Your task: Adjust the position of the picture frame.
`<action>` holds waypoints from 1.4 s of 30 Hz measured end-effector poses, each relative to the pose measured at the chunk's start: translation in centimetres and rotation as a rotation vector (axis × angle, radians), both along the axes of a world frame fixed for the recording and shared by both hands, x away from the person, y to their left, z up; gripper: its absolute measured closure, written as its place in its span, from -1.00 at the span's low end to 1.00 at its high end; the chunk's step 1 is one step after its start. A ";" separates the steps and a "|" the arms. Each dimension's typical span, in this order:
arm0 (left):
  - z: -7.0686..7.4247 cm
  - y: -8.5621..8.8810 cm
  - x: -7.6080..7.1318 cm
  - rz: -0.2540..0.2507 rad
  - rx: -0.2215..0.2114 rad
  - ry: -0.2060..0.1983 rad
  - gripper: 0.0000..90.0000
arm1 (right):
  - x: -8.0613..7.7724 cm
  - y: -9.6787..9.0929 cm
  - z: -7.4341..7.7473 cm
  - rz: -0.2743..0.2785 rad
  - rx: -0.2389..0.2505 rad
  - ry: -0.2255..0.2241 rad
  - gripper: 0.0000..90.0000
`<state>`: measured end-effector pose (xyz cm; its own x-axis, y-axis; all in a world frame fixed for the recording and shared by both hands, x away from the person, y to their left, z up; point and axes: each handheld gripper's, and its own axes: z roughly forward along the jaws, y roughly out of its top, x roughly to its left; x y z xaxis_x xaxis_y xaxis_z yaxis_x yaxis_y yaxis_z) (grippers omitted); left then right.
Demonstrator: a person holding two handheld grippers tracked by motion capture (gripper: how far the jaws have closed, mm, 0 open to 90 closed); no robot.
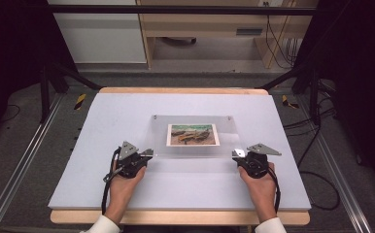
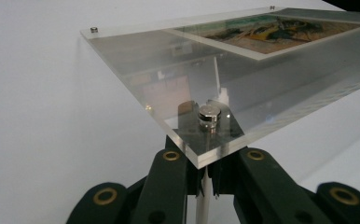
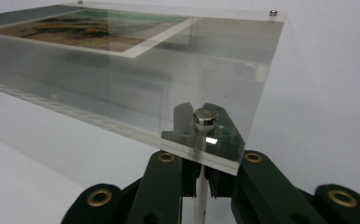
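Observation:
A clear acrylic frame (image 1: pixel 195 148) holding a landscape picture (image 1: pixel 193 134) lies in the middle of the white mat. My left gripper (image 1: pixel 149 153) is at its near left corner and my right gripper (image 1: pixel 235 154) at its near right corner. In the left gripper view the black jaws are shut, and the tips (image 2: pixel 205 135) reach under the plate (image 2: pixel 169 79), right below a metal stud (image 2: pixel 209 116). The right gripper view matches: shut jaws (image 3: pixel 201 140) sit under the corner of the plate (image 3: pixel 169 79), beneath its stud (image 3: pixel 204 117). Whether they pinch anything under the plate is hidden.
The white mat (image 1: pixel 127 116) covers a wooden table (image 1: pixel 180 217) with room on every side of the frame. Two more studs (image 1: pixel 154 117) mark the frame's far corners. Metal rails and cables run along the floor on both sides.

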<state>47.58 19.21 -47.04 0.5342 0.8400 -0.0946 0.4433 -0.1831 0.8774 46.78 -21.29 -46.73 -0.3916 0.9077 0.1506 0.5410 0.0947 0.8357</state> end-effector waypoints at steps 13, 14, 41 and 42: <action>-0.2 0.2 0.3 0.006 0.005 0.000 0.87 | 0.4 0.3 -0.2 0.003 -0.009 -0.004 0.87; -0.2 0.2 0.3 0.006 0.006 0.001 0.87 | 0.5 0.3 -0.3 0.003 -0.012 -0.001 0.87; -0.9 0.7 0.3 0.017 0.021 0.024 0.86 | 0.7 0.9 -1.0 0.028 -0.040 0.032 0.87; -0.9 0.7 0.4 0.015 0.021 0.025 0.86 | 0.7 0.9 -0.9 0.029 -0.040 0.033 0.87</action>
<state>47.94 19.95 -47.99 0.5190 0.8500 -0.0902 0.4679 -0.1942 0.8622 47.49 -20.36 -47.67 -0.4135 0.9014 0.1280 0.5645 0.1435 0.8129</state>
